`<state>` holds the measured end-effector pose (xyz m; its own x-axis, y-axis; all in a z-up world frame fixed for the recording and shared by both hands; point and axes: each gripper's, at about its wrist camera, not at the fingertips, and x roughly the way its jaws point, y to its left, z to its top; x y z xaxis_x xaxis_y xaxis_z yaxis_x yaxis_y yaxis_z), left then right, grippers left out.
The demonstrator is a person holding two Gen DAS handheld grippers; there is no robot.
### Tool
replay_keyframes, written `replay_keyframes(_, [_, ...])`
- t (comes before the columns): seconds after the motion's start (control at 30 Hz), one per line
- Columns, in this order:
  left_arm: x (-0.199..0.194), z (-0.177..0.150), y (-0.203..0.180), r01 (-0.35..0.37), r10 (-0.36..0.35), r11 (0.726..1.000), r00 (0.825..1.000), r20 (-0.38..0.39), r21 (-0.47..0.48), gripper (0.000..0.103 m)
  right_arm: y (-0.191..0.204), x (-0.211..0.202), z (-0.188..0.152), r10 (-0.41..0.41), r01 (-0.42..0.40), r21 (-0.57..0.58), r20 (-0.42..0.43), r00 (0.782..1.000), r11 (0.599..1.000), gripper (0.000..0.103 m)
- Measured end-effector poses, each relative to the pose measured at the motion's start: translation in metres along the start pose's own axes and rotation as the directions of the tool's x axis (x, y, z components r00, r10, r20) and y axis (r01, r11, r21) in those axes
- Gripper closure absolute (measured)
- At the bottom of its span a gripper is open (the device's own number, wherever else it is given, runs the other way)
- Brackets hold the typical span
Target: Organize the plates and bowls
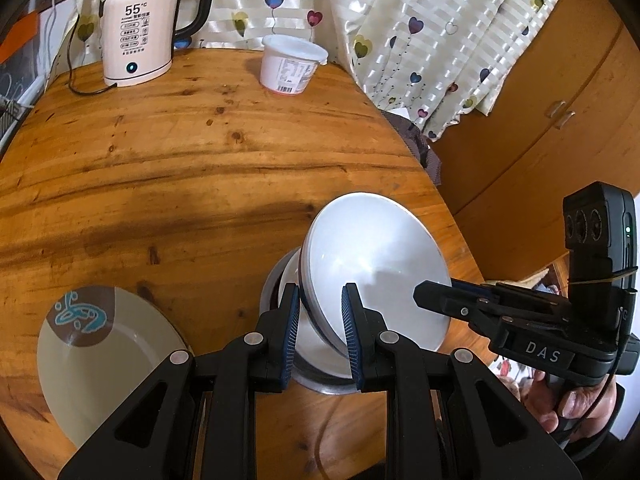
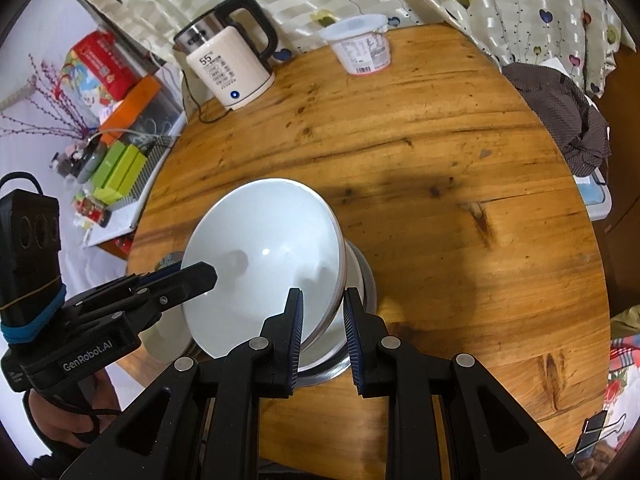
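White bowl rim pinched by both hand-held grippers, "DAS" right, "GenRobot.AI" left

The left gripper sits low in the centre of its own view, its blue-padded fingers clamped on the rim of the tilted white bowl. The right gripper, low centre in its view, pinches the opposite rim. Each reaches toward the other from the frame's side, held by a hand at the lower edge.
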<state>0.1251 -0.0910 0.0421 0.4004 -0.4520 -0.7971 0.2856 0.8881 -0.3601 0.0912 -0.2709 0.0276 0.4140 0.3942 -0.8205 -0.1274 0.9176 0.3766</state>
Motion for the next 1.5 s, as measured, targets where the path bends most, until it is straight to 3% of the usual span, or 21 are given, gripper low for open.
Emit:
replay_keyframes(0.63, [0.012, -0.014, 0.005, -0.013, 0.012, 0.999, 0.999, -0.04, -0.03, 0.08, -0.002, 0.013, -0.004, -0.007, 0.006, -0.01, -0.044, 0.999, 1.0, 0.082])
replay_keyframes(1.5, [0.012, -0.018, 0.009, 0.003, -0.004, 0.999, 1.0, -0.022, -0.041, 0.08, 0.005, 0.01, -0.009, -0.055, 0.054, -0.077, -0.011, 0.998, 0.996, 0.078])
